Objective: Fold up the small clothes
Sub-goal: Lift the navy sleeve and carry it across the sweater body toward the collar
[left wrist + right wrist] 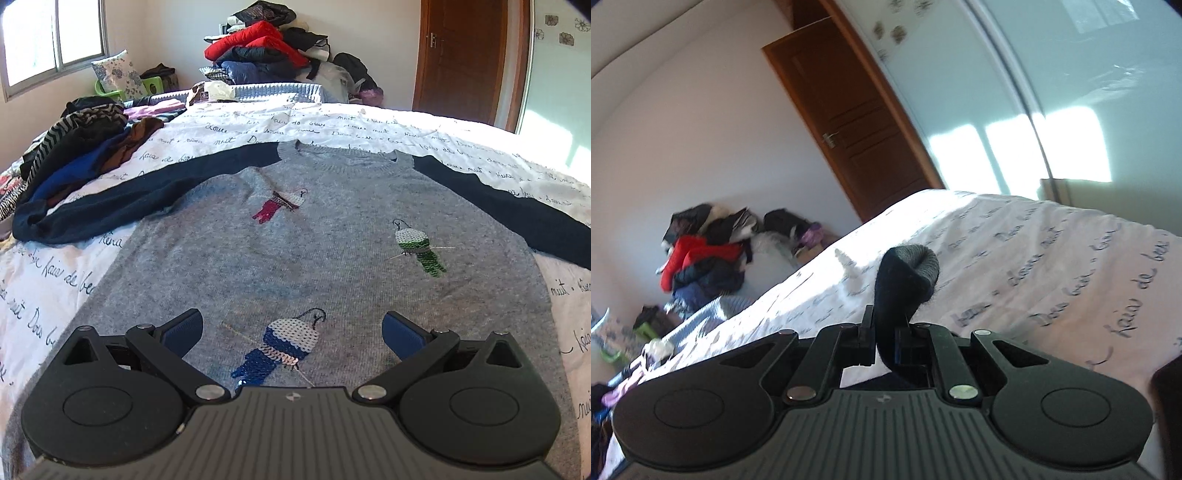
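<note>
**A:** Here's the sweater (pixel 295 240), face up on the bed (pixel 332 122) — grey body, navy sleeves thrown out to either side, three sequinned birds down the front. Neckline at the far end, hem towards us.

**B:** And the left gripper (pixel 293 332)?

**A:** Jaws spread wide, nothing between them, poised over the lower chest just above the blue bird (pixel 284 350). No contact with the knit that I can make out.

**B:** The right gripper (pixel 884 339) is another story. Pinched nearly together on a dark fold of cloth, the sleeve cuff (pixel 908 273) by the look of it — the navy end curls up out of the jaws with its grey inside showing.

**A:** So that one has hold of the right sleeve, and the end is up off the bedding.

**B:** That's my reading. In the left view the right sleeve (pixel 498 203) runs out sideways from the shoulder and off the frame's edge, its long axis square to the body's neck-to-hem line.

**A:** Which is what the next move hangs on. The cuff lies outboard of the torso, so I'd judge it needs carrying inward, across that line, to lie over the grey.

**B:** And the right hand is plainly nearer. The left sleeve (pixel 129 192), ending bunched near the clothes pile (pixel 81 147), falls to the left.
</note>
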`<state>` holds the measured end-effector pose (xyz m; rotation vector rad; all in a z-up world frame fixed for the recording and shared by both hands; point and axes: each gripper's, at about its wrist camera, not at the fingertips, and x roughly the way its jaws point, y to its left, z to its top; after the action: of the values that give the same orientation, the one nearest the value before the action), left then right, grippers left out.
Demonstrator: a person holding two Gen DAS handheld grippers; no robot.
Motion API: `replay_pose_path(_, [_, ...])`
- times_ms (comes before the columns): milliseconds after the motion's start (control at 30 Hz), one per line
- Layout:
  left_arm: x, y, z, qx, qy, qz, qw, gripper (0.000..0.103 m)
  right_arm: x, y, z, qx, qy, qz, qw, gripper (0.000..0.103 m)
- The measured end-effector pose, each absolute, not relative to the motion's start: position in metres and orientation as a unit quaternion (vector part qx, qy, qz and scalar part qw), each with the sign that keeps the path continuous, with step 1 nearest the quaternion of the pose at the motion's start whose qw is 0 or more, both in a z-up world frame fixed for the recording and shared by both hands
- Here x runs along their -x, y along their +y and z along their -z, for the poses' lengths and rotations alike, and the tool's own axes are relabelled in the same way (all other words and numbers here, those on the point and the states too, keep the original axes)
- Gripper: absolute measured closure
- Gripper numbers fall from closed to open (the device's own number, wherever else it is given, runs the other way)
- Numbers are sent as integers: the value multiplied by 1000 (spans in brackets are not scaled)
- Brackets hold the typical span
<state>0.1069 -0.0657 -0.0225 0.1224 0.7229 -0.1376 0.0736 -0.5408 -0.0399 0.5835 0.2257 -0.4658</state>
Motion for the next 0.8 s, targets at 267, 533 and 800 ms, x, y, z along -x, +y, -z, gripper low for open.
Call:
replay_pose_path(267, [-119,-51,21,-67,348,29,935,0,-134,-442,42,-235,177,100,950,94])
replay_pose_path(533, [-127,-40,25,-76,361,-6,930,0,-160,-369,36,-189,209,31,959,94])
replay_pose_path(800, [-126,-33,27,-80,362,-15,929,0,-181,-327,26,-169,217,5,961,94])
